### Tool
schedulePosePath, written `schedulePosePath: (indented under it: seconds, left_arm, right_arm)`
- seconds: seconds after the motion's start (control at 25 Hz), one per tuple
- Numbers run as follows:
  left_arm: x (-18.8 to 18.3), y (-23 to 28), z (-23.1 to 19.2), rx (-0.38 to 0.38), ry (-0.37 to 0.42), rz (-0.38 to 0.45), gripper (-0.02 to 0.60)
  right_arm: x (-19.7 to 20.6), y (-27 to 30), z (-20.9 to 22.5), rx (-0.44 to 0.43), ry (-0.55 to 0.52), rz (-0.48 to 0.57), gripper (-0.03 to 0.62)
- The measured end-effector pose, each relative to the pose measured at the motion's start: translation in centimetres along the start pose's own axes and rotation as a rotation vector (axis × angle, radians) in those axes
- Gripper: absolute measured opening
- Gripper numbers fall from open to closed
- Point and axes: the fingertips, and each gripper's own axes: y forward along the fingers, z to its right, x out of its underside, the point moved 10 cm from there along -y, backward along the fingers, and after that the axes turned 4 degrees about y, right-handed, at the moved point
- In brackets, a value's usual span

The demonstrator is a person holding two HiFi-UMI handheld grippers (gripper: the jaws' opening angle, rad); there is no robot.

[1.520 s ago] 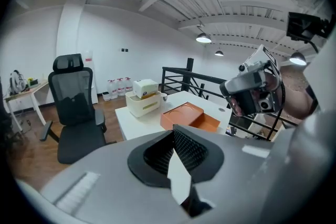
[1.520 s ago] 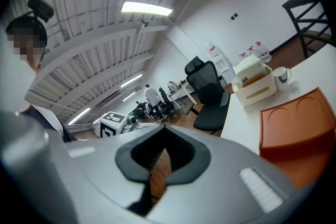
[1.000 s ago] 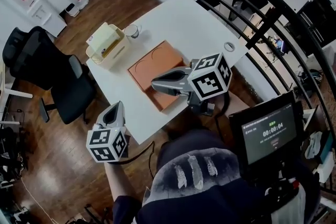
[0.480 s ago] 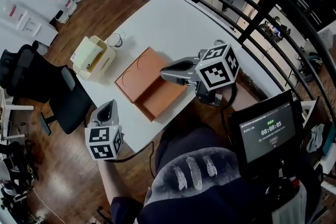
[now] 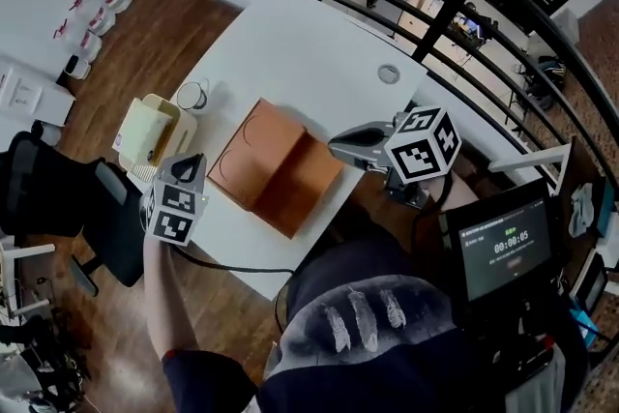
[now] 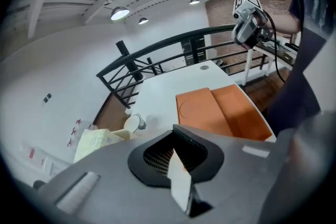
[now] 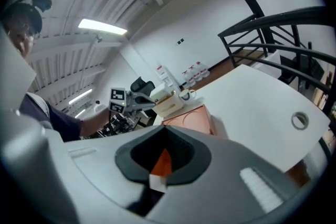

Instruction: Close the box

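While the box (image 5: 276,171) lies open, the screen (image 5: 505,249) reads 00:00:05

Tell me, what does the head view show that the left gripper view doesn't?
Only the head view: the timer screen by the person's lap, and the left gripper seen from outside with its marker cube. Only the left gripper view: the ceiling lamps overhead. Both: the orange box lying open on the white table, the cup and the right gripper.
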Motion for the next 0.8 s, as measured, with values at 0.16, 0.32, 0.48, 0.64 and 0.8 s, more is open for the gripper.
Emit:
schedulePosePath:
  seconds: [0.16, 0.32, 0.48, 0.64, 0.8]
  left_arm:
    - [1.9, 6.0, -1.9, 0.114, 0.273, -0.076, 0.014]
    - [2.8, 10.2, -2.5, 0.209, 0.449, -0.142, 0.014]
    - [3.3, 13.3, -2.8, 0.28, 0.544, -0.218, 0.014]
    - [3.8, 15.5, -2.9, 0.386, 0.549, -0.261, 0.014]
    - [4.0, 16.6, -2.4, 0.447, 0.608, -0.31, 0.014]
  right_arm:
    - [3.0, 0.5, 0.2, 0.088, 0.023, -0.061, 0.005]
    - [6.3, 1.4, 0.5, 0.157, 0.055, -0.137, 0.005]
    - [8.7, 2.4, 1.0, 0.194, 0.084, -0.201, 0.005]
    - [10.8, 3.2, 1.7, 0.214, 0.102, -0.27, 0.005]
    - [12.8, 3.9, 2.4, 0.22, 0.089, -0.337, 0.005]
